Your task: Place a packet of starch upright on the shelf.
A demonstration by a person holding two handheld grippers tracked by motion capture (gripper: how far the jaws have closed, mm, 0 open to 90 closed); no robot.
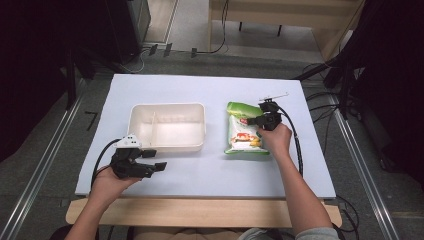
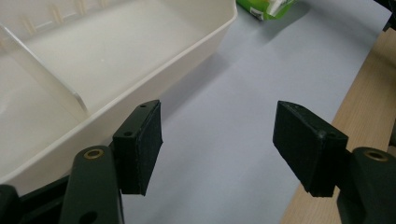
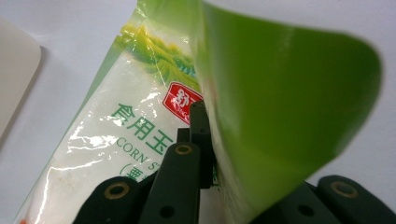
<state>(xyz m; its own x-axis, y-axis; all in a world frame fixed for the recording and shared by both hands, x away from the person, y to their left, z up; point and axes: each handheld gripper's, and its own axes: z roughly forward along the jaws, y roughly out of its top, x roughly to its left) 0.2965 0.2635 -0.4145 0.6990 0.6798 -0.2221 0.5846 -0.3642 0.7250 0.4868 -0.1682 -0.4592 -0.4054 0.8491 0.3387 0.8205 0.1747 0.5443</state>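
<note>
A green and white bag of corn starch (image 1: 244, 134) lies flat on the pale sheet, right of centre. My right gripper (image 1: 256, 121) reaches in from the bag's right side and is shut on its edge. In the right gripper view the bag (image 3: 116, 126) has its green edge folded up and pinched between the jaws of my right gripper (image 3: 218, 156). My left gripper (image 1: 156, 159) hovers open by the front left corner of the white tray (image 1: 167, 147). Nothing lies between the pads of my left gripper (image 2: 219, 144).
The tray (image 2: 154, 74) is empty, with a thin clear divider (image 2: 46, 65) inside. The bag's green corner (image 2: 264, 7) lies beyond the tray. The wooden table edge (image 2: 369, 107) runs along the sheet's near side. Cables trail off the table at the right.
</note>
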